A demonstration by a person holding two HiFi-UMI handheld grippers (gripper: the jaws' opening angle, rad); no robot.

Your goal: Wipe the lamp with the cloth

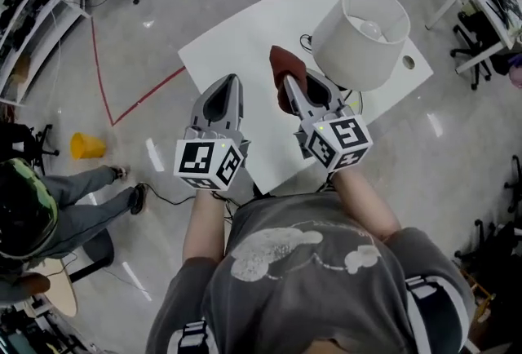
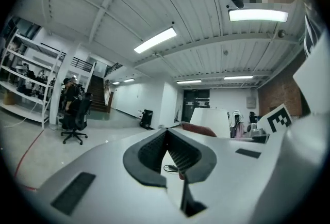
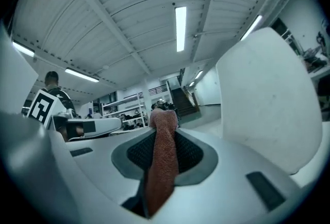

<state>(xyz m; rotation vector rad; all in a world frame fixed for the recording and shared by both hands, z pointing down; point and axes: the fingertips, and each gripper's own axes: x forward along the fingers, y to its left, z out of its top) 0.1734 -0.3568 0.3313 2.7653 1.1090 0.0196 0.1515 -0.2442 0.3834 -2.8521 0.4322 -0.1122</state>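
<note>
A white lamp with a wide drum shade [image 1: 361, 36] stands on the white table [image 1: 236, 42]; its bulb shows inside the shade. My right gripper [image 1: 287, 83] is shut on a dark red cloth [image 1: 285, 71], held up just left of the shade. In the right gripper view the cloth [image 3: 162, 158] runs between the jaws and the shade [image 3: 270, 99] fills the right side. My left gripper [image 1: 222, 93] hovers over the table to the left of the cloth, jaws shut with nothing between them [image 2: 170, 153].
A black cord [image 1: 306, 41] lies on the table by the lamp. The table has a round hole [image 1: 408, 62] near its right corner. A yellow cone [image 1: 86, 146] and a seated person's legs [image 1: 73, 197] are on the floor at left.
</note>
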